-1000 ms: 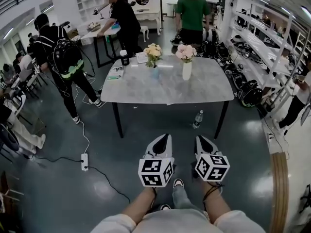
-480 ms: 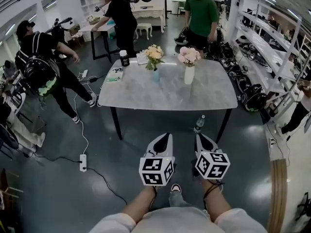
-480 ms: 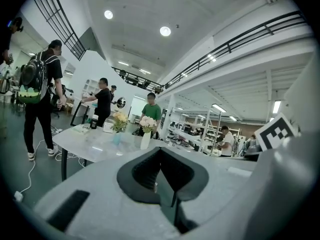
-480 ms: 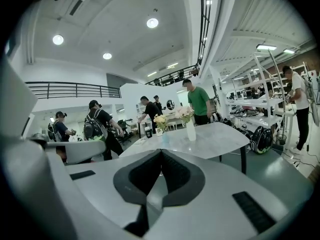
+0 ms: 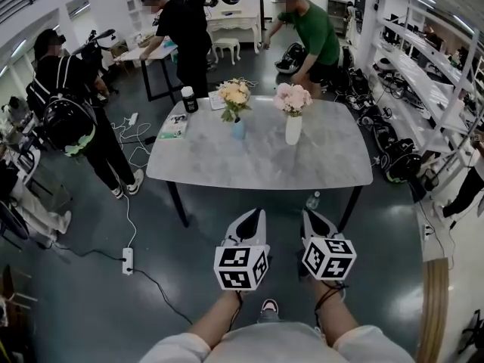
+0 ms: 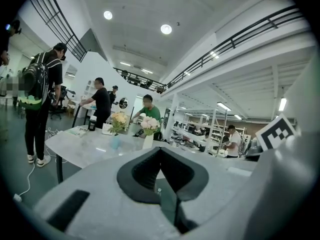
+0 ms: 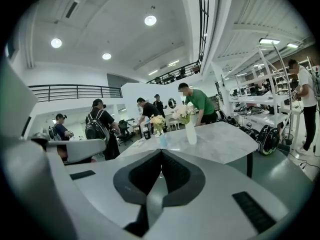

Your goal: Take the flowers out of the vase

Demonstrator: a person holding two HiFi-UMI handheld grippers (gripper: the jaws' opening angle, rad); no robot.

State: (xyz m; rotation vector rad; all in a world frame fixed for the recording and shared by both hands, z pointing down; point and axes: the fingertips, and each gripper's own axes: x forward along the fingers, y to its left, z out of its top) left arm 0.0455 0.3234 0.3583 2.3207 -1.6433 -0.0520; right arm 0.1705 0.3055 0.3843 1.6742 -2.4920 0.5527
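A grey marble table (image 5: 257, 161) stands ahead of me. On it are a white vase (image 5: 293, 129) with pink flowers (image 5: 292, 98) and a small blue vase (image 5: 237, 129) with yellow flowers (image 5: 234, 93). My left gripper (image 5: 259, 212) and right gripper (image 5: 308, 213) are held side by side over the floor, short of the table's near edge, both shut and empty. The left gripper view shows its jaws (image 6: 160, 149) together, with the pink flowers (image 6: 150, 125) far beyond. In the right gripper view the gripper (image 7: 161, 151) is shut too, and the white vase (image 7: 191, 133) stands well ahead.
A black bottle (image 5: 186, 99) and a booklet (image 5: 174, 125) lie at the table's far left. A water bottle (image 5: 313, 200) stands on the floor by a table leg. A power strip (image 5: 127, 261) with cable lies left. People stand behind and left of the table; shelves (image 5: 431, 74) line the right.
The table has come nearer in the head view as I moved toward it with both grippers. The person in green has bent forward; the person with the backpack shifted at the left.
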